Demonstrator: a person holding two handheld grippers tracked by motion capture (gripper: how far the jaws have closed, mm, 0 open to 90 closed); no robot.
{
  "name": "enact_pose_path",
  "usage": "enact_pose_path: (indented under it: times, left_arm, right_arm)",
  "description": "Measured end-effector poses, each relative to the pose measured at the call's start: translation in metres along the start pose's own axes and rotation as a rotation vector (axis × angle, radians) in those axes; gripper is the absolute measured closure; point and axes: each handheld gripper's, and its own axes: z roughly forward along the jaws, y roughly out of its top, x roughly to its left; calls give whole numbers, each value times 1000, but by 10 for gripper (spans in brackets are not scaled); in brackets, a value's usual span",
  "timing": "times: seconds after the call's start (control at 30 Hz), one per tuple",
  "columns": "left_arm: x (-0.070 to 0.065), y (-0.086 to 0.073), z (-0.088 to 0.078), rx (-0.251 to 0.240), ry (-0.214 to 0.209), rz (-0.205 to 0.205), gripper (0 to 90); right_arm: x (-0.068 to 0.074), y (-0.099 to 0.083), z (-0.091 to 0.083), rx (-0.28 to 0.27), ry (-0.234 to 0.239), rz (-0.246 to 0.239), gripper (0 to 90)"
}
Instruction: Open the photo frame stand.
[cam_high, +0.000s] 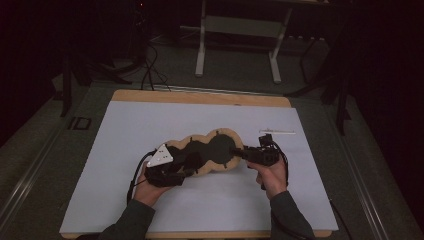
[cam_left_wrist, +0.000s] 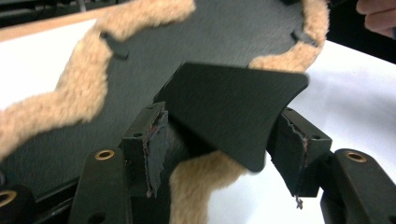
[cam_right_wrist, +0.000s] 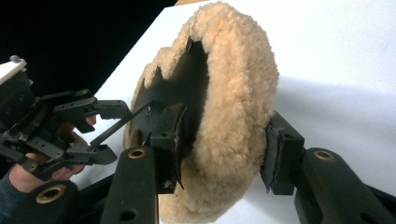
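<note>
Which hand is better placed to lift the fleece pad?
Right. The right gripper has its jaws astride the pad's rim, fleece on one side and black backing on the other, so a short squeeze should grip it. The left gripper stands open around a thin black flap.

1. I see a white sheet (cam_high: 150, 200) covering most of the table.
2. A wooden board (cam_high: 200, 96) lies under it; its tan edge shows along the far side and at the near edge.
3. A thin pale stick (cam_high: 276, 131) lies on the sheet, far right, too small for me to tell what it is.
4. Beyond the table stands a grey frame (cam_high: 240, 30) on two legs, on a dark floor.
5. Black cables (cam_high: 150, 70) run across the floor at far left.
6. The rest of the room is too dark to read.
</note>
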Motion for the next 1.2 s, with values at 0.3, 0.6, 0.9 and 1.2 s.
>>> enact_pose_path:
  times: [0.3,0.6,0.9,1.2]
  left_arm:
    - [-3,-7,-15,29,8,17,409]
    - [1,-16,-32,45,-10,-4,432]
    - [16,-20,-42,51,7,-72,426]
    - [29,-21,-52,22,31,-145,425]
  right_arm:
    - [1,1,-2,12,9,-27,575]
    - [1,1,-3,20,7,-48,575]
    - [2,1,-4,36,5,-81,576]
    - [4,1,-5,49,0,-124,575]
